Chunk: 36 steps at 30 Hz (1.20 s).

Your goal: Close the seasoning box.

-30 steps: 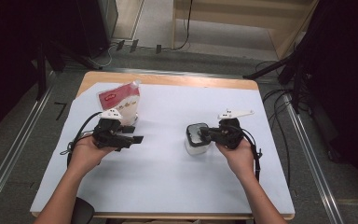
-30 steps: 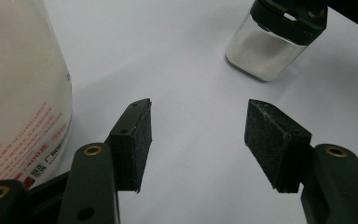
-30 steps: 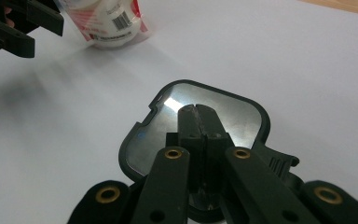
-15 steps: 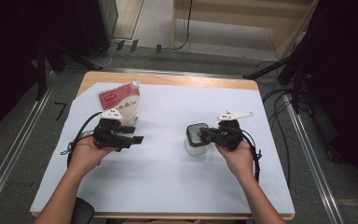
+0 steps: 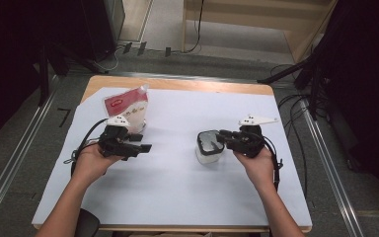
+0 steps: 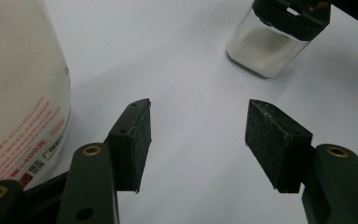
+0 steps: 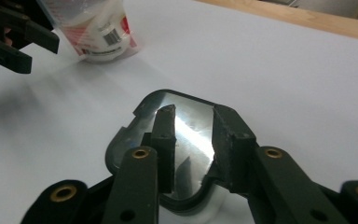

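Right gripper [image 5: 223,138] pinches the dark rim of the clear jar [image 5: 209,146] mid-table; left gripper [image 6: 198,133] sits spread, empty, beside the white pouch [image 5: 127,109]. Looks barely started, pouch untouched.

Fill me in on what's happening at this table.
A person holds a two-jaw gripper in each hand over a white-covered table. The right gripper sits at the dark-rimmed top of a clear container with white contents, one jaw inside the rim and one outside. The left gripper is open on nothing, beside a white pouch with a red label standing near the table's far left.
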### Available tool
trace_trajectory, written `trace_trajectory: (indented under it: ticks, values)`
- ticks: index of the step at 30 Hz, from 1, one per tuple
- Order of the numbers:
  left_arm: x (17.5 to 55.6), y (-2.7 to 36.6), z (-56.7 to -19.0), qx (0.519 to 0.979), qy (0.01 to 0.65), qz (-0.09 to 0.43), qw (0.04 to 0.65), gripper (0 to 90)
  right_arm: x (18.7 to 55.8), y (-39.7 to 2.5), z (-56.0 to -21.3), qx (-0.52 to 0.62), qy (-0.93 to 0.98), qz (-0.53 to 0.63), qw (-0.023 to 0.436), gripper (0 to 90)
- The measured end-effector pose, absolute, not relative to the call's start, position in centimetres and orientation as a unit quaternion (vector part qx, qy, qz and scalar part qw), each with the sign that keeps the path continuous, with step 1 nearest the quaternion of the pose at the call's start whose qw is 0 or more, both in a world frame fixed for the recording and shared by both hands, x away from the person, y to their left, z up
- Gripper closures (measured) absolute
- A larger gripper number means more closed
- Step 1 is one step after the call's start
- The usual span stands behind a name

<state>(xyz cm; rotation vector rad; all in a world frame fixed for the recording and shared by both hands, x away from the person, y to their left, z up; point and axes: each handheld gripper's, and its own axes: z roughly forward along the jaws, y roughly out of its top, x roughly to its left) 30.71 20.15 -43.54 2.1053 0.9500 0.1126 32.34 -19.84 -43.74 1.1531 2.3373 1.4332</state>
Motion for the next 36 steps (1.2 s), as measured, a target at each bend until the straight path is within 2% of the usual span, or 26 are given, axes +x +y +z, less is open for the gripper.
trace_trajectory:
  ticks: [29, 36]
  values:
    - [30.7, 20.5, -43.7, 0.832, 0.381, 0.045, 0.4, 40.6, 32.3, -25.3, -45.4, 0.425, 0.77, 0.461, 0.118, 51.3]
    - [30.6, 20.8, -43.9, 0.832, 0.382, 0.048, 0.398, 39.1, 32.3, -26.5, -46.2, 0.43, 0.77, 0.453, 0.132, 49.7]
